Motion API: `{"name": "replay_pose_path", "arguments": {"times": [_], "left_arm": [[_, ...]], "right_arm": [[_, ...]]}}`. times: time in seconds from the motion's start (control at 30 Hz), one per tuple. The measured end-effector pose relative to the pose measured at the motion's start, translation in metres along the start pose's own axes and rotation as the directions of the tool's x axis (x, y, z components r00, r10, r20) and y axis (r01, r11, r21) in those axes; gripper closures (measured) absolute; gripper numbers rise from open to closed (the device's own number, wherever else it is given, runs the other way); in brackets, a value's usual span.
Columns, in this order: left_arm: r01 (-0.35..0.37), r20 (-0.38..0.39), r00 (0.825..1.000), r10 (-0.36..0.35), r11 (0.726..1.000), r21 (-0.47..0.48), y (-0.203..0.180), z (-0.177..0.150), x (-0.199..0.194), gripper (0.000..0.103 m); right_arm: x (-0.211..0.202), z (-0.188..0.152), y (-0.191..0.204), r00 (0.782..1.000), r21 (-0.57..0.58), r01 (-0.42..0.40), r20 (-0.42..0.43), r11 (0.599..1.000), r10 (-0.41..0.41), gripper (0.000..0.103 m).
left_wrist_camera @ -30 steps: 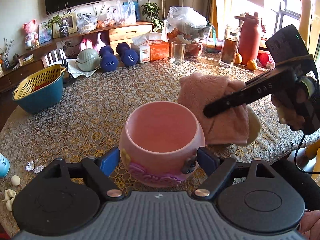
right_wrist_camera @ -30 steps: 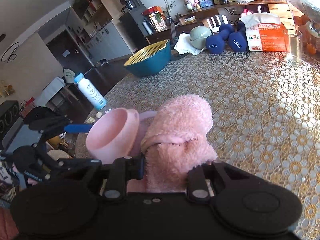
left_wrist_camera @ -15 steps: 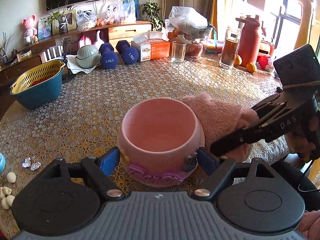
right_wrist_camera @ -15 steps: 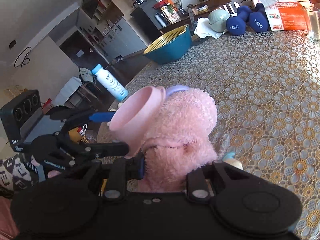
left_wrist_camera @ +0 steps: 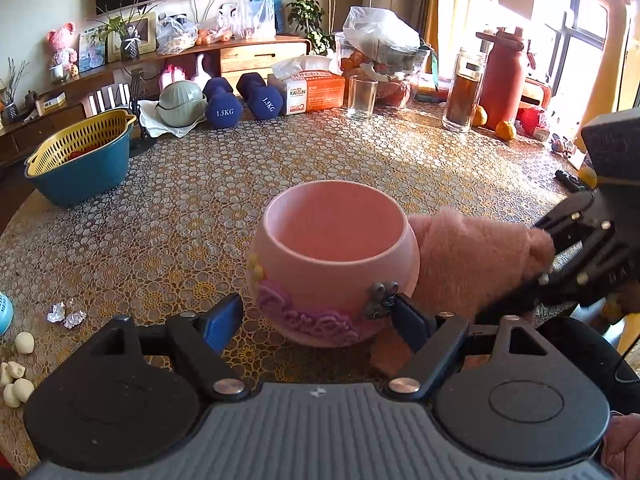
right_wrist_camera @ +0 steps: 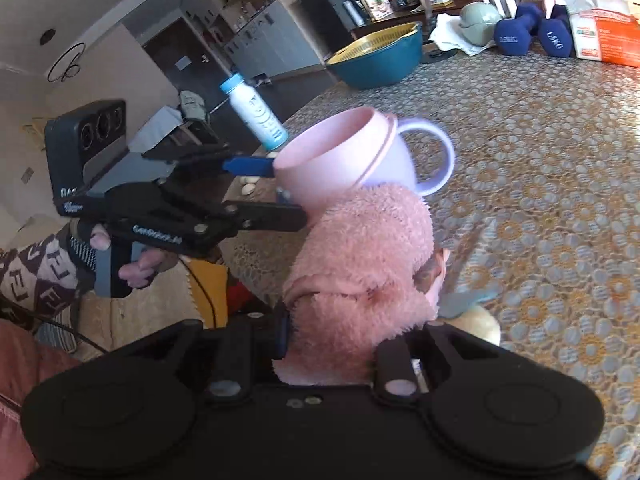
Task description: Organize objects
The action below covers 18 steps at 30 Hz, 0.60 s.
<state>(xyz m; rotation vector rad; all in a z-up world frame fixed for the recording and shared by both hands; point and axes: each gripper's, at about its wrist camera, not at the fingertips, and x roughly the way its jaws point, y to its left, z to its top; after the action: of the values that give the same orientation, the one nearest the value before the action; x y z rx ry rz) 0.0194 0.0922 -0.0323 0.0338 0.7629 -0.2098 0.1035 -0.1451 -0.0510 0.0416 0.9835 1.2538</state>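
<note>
A round pink cup [left_wrist_camera: 334, 264] with purple relief trim and a lilac handle [right_wrist_camera: 434, 160] is held between the fingers of my left gripper [left_wrist_camera: 316, 320], just above the table; it also shows in the right wrist view [right_wrist_camera: 332, 160]. My right gripper [right_wrist_camera: 348, 340] is shut on a fluffy pink plush toy [right_wrist_camera: 360, 272], which hangs low just right of the cup and touches its side [left_wrist_camera: 468, 264]. The cup's inside looks empty.
The patterned round table [left_wrist_camera: 180, 208] carries a blue-and-yellow colander bowl [left_wrist_camera: 80, 160], two blue dumbbells [left_wrist_camera: 240, 100], a tissue box [left_wrist_camera: 312, 88], a glass [left_wrist_camera: 362, 96], a tea jar [left_wrist_camera: 464, 92], and a red flask [left_wrist_camera: 502, 76]. Foil scraps [left_wrist_camera: 66, 314] and garlic cloves [left_wrist_camera: 16, 376] lie at left.
My right gripper has dropped from above the cup's right side to beside it, taking the plush toy down with it. The cup has stayed in my left gripper.
</note>
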Motion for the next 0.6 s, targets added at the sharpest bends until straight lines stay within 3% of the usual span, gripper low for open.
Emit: {"name": "replay_pose_path", "arguments": {"times": [0.1, 0.23, 0.6], "left_arm": [[-0.003, 0.000, 1.000, 0.003, 1.000, 0.002, -0.001, -0.001, 0.001, 0.021], [0.000, -0.005, 1.000, 0.000, 1.000, 0.009, -0.001, -0.001, 0.001, 0.021], [0.006, -0.012, 1.000, -0.006, 1.000, 0.019, -0.004, -0.001, 0.004, 0.021]], "right_arm": [[-0.015, 0.013, -0.019, 0.995, 0.041, 0.079, 0.059, 0.996, -0.081, 0.081], [-0.012, 0.033, -0.039, 0.988, 0.095, 0.100, 0.104, 0.990, -0.110, 0.081], [0.012, 0.033, -0.024, 0.997, 0.045, -0.009, 0.077, 0.999, 0.005, 0.081]]}}
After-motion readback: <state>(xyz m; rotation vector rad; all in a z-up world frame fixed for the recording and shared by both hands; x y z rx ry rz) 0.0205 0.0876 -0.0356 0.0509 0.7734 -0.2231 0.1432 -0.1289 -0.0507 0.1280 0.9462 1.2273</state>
